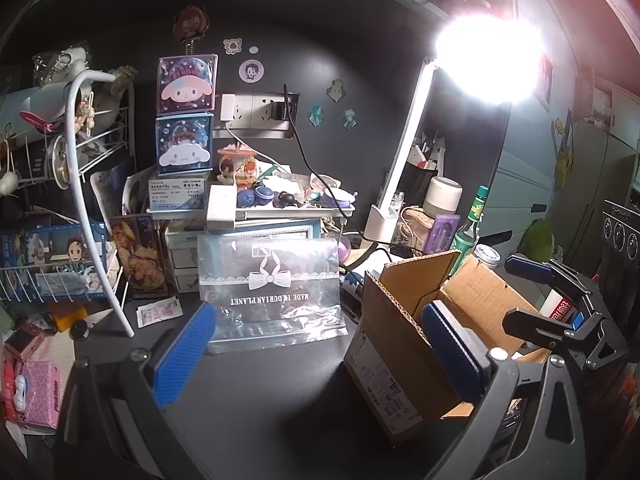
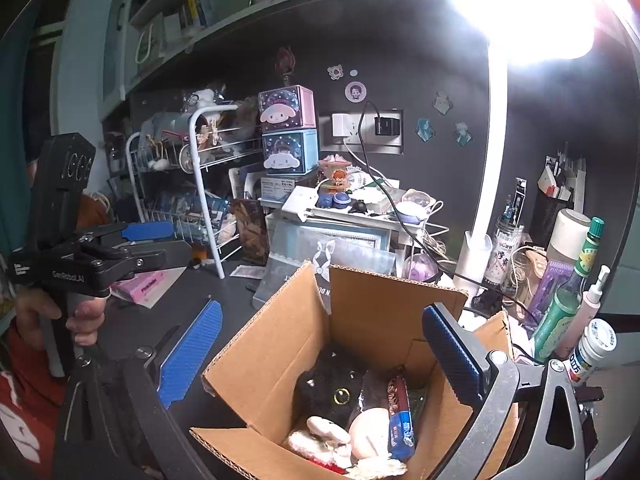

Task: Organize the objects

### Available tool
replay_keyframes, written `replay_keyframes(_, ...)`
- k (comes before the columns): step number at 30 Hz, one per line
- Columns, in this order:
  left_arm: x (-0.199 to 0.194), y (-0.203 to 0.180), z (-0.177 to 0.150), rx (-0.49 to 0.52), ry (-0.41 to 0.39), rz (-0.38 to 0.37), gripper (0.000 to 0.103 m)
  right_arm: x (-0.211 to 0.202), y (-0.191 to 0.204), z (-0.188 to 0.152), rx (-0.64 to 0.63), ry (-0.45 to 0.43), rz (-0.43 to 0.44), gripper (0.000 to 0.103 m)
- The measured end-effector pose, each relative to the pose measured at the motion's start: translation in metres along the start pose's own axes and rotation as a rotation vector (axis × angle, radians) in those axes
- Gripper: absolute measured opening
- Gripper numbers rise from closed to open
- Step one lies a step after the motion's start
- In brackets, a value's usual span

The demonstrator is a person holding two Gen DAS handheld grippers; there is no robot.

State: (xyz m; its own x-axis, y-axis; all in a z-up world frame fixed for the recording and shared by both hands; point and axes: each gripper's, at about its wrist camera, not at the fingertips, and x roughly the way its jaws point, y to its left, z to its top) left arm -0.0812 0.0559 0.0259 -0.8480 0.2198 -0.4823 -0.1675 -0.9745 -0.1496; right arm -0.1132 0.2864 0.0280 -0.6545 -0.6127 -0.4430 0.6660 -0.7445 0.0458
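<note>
An open cardboard box (image 2: pixel 372 320) stands on the dark bench (image 1: pixel 260 392), flaps up, toward the right side of the work area. Inside it lie a black plush toy with a yellow eye (image 2: pixel 328 384), a pale rounded soft toy (image 2: pixel 368 432), a white knitted piece (image 2: pixel 328 432) and a dark snack packet with blue on its end (image 2: pixel 400 412), all crowded together at the bottom.

The right hand-held gripper (image 2: pixel 320 356) hangs over the box with its blue-padded fingers spread wide and nothing between them; one finger is outside the box's left wall, the other above its right side. The left hand-held gripper (image 1: pixel 324 356) is likewise spread and holds nothing, its right finger in front of the box's near wall, its left finger over bare bench.

Just left of the box, a clear plastic bag with a printed bow (image 1: pixel 272 280) leans against a framed picture (image 1: pixel 264 232). Behind are two stacked character boxes (image 1: pixel 186 116), a lit desk lamp (image 1: pixel 404 148) and a white wire rack (image 1: pixel 80 184). A green bottle (image 2: pixel 568 292) and a small white jar (image 2: pixel 592 348) stand right of the box. A pink tissue pack (image 1: pixel 40 392) lies at the far left.
</note>
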Motion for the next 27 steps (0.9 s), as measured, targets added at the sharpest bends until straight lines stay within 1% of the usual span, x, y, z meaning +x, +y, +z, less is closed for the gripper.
replay_keyframes(27,0.0076,-0.0011,-0.0027,0.008,0.016,0.003,0.102,0.0033,-0.0044,-0.0044,-0.006,0.005,-0.008,0.101)
